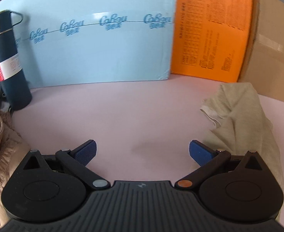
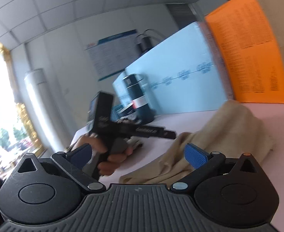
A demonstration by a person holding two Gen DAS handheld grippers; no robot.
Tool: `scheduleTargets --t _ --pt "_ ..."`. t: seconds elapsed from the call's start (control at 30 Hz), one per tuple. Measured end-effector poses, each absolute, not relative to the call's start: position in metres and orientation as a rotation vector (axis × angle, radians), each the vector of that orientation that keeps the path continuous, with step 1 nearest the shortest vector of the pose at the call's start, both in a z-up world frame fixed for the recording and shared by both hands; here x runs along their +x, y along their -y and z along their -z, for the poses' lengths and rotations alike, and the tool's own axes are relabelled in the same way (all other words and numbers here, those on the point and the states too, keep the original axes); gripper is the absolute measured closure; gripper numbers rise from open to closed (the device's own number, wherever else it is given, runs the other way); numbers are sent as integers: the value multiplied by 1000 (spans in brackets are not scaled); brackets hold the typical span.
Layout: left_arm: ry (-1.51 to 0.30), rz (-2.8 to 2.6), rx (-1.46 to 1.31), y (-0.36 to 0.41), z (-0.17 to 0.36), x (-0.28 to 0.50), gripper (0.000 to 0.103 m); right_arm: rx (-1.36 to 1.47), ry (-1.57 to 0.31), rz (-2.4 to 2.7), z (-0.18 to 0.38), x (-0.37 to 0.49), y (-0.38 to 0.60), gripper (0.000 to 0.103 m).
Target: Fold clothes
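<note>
Pink table (image 1: 122,106); beige garment (image 1: 242,119) crumpled; both grippers spread, empty.

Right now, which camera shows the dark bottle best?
The left wrist view: the dark bottle stands upright, large and fairly sharp, beside the light blue box. In the right wrist view the bottle is smaller, tilted and blurred.

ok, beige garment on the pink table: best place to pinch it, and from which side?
Take the beige garment at the pale hemmed edge that juts out on its left in the left wrist view. That edge lies low and free on the pink table, while the middle is humped. Come from the table side with the left gripper, jaws open. This is a judgement.
</note>
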State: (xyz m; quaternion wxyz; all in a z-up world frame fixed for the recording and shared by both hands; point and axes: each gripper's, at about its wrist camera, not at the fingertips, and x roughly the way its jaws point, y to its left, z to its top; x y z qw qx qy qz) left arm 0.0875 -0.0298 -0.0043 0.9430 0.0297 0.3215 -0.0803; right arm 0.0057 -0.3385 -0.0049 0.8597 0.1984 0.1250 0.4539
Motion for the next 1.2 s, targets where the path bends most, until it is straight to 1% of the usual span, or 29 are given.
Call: scheduleTargets --t 0.13,0.27,0.33,0.4,0.63,0.67,0.7,0.73,0.77,0.8,0.83,0.87,0.93,1.0,1.13,1.17,1.2 --pt "-620 185 128 44 4 77 0 537 -292 -827 18 20 356 0" --pt "-565 212 32 38 -7 67 0 558 -346 -764 28 30 351 0" --pt "-570 260 19 40 -11 62 0 557 -361 -755 30 32 348 0" --pt "-556 278 66 50 -10 56 0 544 -372 -750 30 30 341 0" --pt "-476 240 362 90 9 37 0 536 -404 -672 34 28 334 0" --pt "-467 237 369 90 10 36 3 541 -401 -660 34 28 335 0" --pt "-465 236 360 86 10 38 9 548 -397 -648 35 27 336 0" --pt "-474 231 334 81 10 41 29 555 -393 -636 35 27 337 0" --pt "-495 221 289 74 9 46 53 563 -389 -624 36 27 339 0" --pt "-517 214 239 65 8 50 63 572 -389 -614 37 27 340 0" --pt "-537 204 180 55 6 54 80 580 -391 -604 38 28 341 0" --pt "-550 191 122 43 5 58 92 584 -395 -596 39 28 342 0" --pt "-555 159 4 18 0 64 96 588 -406 -578 41 29 342 0" --pt "-538 128 -109 -10 -4 65 96 591 -413 -570 43 30 342 0" --pt "-527 92 -190 -39 -10 66 96 591 -415 -582 43 29 342 0" --pt "-534 94 -188 -41 -10 66 91 582 -421 -590 42 29 340 0" --pt "-547 105 -182 -41 -10 68 84 571 -429 -598 42 29 338 0"
